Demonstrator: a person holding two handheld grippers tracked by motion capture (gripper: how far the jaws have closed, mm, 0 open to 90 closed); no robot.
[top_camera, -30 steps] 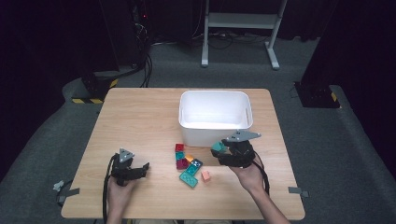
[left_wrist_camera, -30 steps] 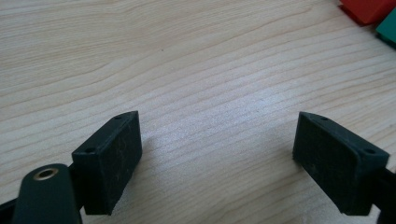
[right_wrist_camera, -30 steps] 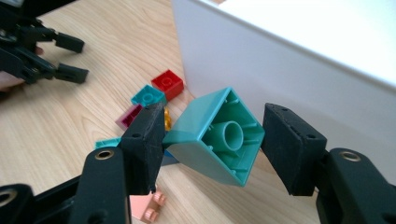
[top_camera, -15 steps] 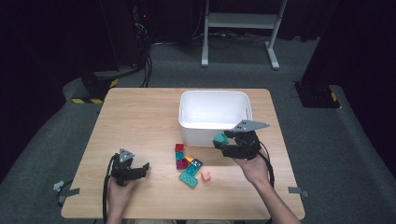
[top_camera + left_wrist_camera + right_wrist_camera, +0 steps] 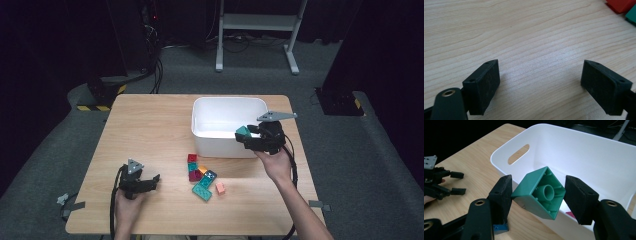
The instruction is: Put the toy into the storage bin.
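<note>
Since a second ago your right gripper [image 5: 248, 136] has carried the green hollow plastic brick [image 5: 539, 191] up from the loose bricks [image 5: 202, 176] at lower centre of the high view to the near rim of the white plastic tub [image 5: 220, 145], right of centre. It is clamped corner-wise, so it could twist free and bounce off the rim onto the wooden table [image 5: 150, 130]. At lower left, your left gripper [image 5: 154, 181] rests spread wide over bare wood, holding nothing.

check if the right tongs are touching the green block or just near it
Touching. In the right gripper view both jaws of the right tongs press against opposite corners of the green block, holding it tilted above the white bin, no gap at either jaw.
</note>
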